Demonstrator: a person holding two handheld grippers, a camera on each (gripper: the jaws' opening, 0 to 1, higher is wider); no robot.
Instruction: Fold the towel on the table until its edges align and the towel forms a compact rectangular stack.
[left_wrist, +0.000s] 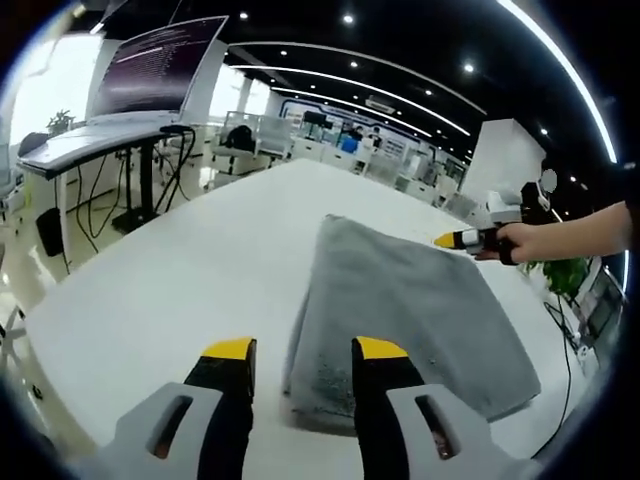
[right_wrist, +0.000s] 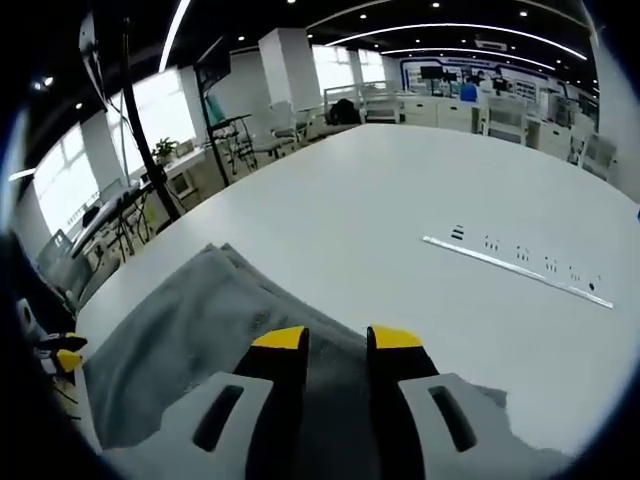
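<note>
The grey towel (left_wrist: 400, 320) is seen lying flat on the white table (left_wrist: 180, 280), already doubled over: layered edges are visible at its near corner in the left gripper view and at its far edge in the right gripper view. It forms a rough rectangle, though one corner is seen spreading out of line in the right gripper view, so the folding is judged partly done, with at least one further fold and an evening of the edges left.

The left gripper (left_wrist: 296, 348) is held just before the towel's near corner, its jaws moderately apart and nothing between them. The right gripper (right_wrist: 336, 338) is poised over the towel, jaws narrowly parted; whether cloth is pinched cannot be told. In the left gripper view it is seen at the towel's far corner, held by a hand (left_wrist: 530, 242).

Beyond the towel, a long power strip (right_wrist: 520, 268) is set into the table. Around the table, an open office with desks, a large screen (left_wrist: 160, 65) and ceiling light strips is shown.
</note>
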